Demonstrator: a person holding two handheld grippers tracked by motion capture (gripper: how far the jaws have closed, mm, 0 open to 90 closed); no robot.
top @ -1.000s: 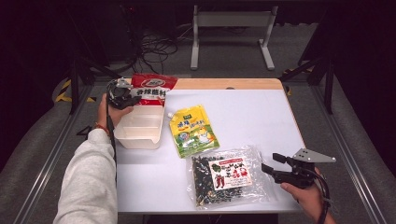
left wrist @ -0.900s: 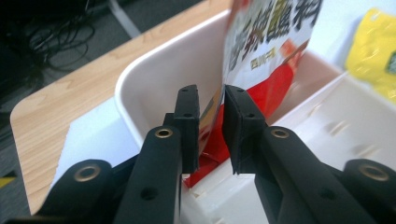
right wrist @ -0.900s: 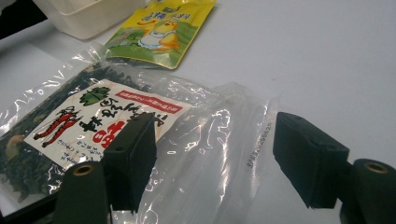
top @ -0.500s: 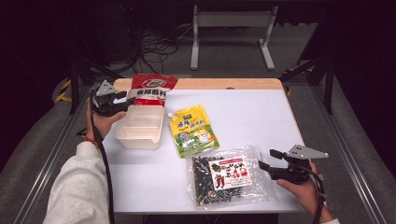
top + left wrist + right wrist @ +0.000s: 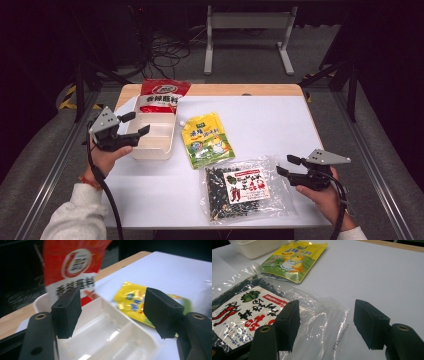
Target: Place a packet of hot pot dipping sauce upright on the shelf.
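white table (image 5: 260, 120), red bag (image 5: 161, 95) leaning in white tray (image 5: 152, 137), left tool (image 5: 138, 124) opening empty, right tool (image 5: 286, 165) closing over clear packet (image 5: 242, 187), ungripped

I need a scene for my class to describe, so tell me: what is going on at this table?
A person holds a gripper in each hand at a white table. The left gripper, its jaws just having opened with nothing between them, hovers at the left edge of a white tray; a red packet rests in the tray's far end. The right gripper is open, its jaws just having narrowed, at the clear edge of a bag of dark dried food. A yellow pouch lies between tray and bag.
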